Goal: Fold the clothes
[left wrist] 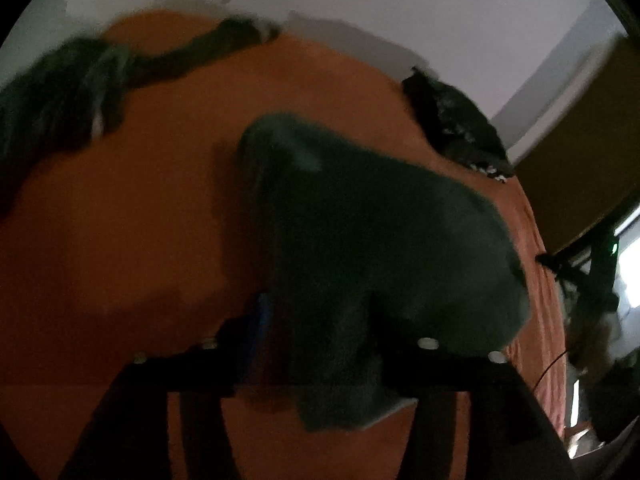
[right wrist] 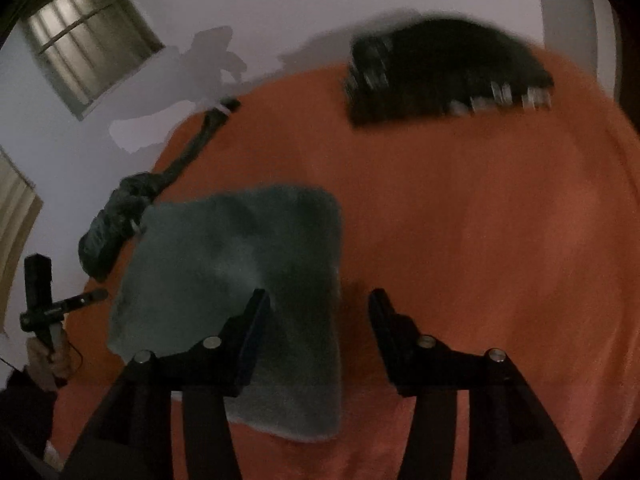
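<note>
A dark green folded cloth (right wrist: 240,272) lies on the orange bed cover (right wrist: 460,240). In the left wrist view the same cloth (left wrist: 360,232) hangs lifted and bunched, and my left gripper (left wrist: 316,320) is shut on its near part. In the right wrist view my right gripper (right wrist: 318,300) is open and empty just above the cloth's right edge. The left gripper also shows at the far left of the right wrist view (right wrist: 44,300), held in a hand, blurred.
A dark crumpled garment (right wrist: 120,216) lies at the bed's left edge, with a dark strap (right wrist: 200,136) running back from it. A black patterned folded garment (right wrist: 440,80) sits at the far side. Pale walls surround the bed; a window (right wrist: 88,52) is on the left.
</note>
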### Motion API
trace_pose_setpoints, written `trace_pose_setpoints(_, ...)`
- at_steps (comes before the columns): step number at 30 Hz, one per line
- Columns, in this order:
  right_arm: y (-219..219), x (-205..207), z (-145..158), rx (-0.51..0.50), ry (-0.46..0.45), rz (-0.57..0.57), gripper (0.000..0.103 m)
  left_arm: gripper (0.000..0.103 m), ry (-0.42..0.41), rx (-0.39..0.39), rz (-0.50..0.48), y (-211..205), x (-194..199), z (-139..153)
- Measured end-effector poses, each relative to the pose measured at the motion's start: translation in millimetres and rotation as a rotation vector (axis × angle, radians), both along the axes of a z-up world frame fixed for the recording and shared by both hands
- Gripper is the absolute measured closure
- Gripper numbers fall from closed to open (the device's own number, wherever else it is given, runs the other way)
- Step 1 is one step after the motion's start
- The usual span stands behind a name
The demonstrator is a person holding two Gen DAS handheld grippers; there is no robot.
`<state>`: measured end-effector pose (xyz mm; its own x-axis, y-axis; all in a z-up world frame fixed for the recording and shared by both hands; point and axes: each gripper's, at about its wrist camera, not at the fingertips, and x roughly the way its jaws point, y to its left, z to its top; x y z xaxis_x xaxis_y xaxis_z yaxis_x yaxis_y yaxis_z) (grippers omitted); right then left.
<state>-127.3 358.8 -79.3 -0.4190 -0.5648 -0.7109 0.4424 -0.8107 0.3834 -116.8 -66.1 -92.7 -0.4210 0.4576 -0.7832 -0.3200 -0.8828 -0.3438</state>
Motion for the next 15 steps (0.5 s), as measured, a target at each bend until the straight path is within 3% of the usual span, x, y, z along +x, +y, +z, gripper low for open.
trace_pose_setpoints(3,-35.5,-19.8,23.1,-0.042,0.048,0.055,0.044,0.032,0.03,-0.017,-0.032,25.0,-23.1,8.0)
trace_pose_setpoints(5,-64.3,-33.4,23.9,-0.059,0.034,0.098,0.044,0.026,0.046,-0.04,-0.017,40.1,-40.3,5.2)
trace_pose_setpoints(7,-104.1,-43.8,10.7,-0.053,0.006,0.147,0.044,0.026,0.039,-0.046,0.014,48.9,-54.8,-2.2)
trace_pose_setpoints(9,-127.7,-46.4,-8.6,0.058,0.031,0.126,0.044,0.025,0.028,-0.015,0.04,58.0,-73.0,-12.0)
trace_pose_setpoints(11,-147.2,-49.3,-26.7,0.159,0.058,0.104,0.044,0.025,0.039,-0.042,0.057,64.8,-89.5,-20.9)
trace_pose_setpoints(14,-133.8,-56.3,-38.2,0.194,0.111,0.043,0.062,0.025,0.138,-0.158,0.163,53.3,-108.1,-38.0)
trace_pose_setpoints(15,-125.1,-59.0,-40.5,0.189,0.129,0.017,0.063,0.025,0.173,-0.185,0.214,45.8,-112.9,-43.3)
